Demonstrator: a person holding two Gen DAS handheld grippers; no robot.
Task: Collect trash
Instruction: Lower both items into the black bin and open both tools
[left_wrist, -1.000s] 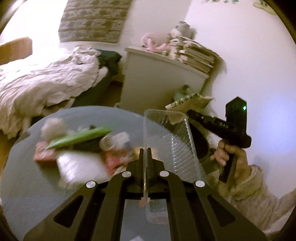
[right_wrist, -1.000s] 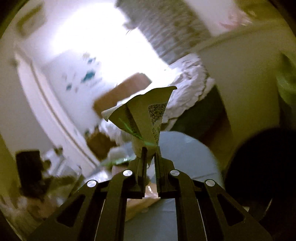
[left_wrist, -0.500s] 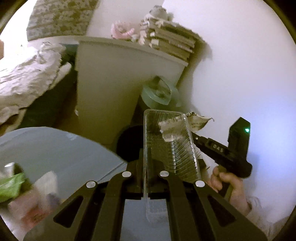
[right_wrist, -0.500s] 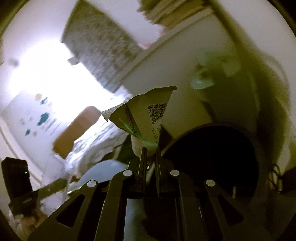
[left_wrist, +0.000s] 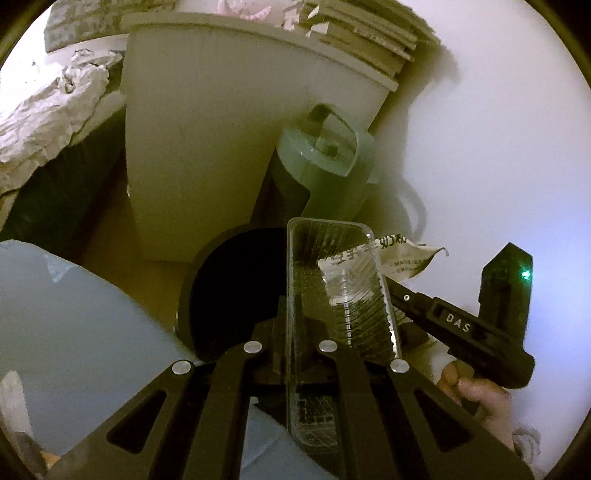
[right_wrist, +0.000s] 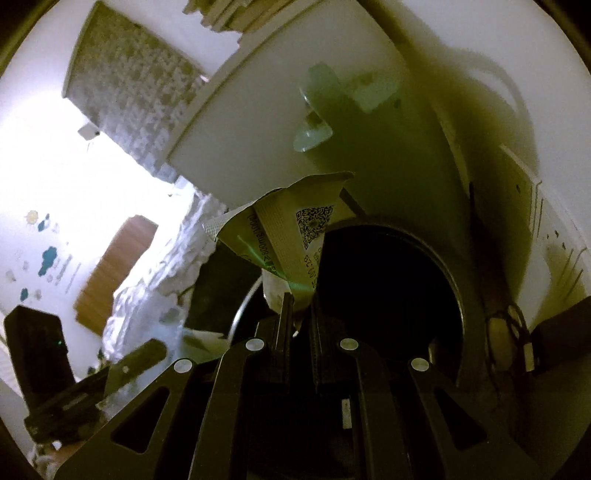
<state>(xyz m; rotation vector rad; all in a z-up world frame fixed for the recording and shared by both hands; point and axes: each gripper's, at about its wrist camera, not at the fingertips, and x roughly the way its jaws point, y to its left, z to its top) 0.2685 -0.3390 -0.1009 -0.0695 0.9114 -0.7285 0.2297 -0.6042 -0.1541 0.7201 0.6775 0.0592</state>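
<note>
Now both grippers are over the dark bin (left_wrist: 236, 288): the left gripper (left_wrist: 295, 325) is clamped on the edge of a clear plastic tray (left_wrist: 340, 288) jutting ahead of its fingers, while the right gripper (right_wrist: 301, 317) pinches a torn paper wrapper (right_wrist: 291, 236) standing up from its fingertips, bin mouth just beyond

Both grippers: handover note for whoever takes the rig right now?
Left gripper: shut on clear tray, held on edge over the bin.
Right gripper: shut on a torn wrapper, held above the bin's dark opening.
Done: both pieces picked up and brought to the bin beside the grey table.
Left: release both into the bin, then go back for whatever trash remains; none shows in these views.
</note>
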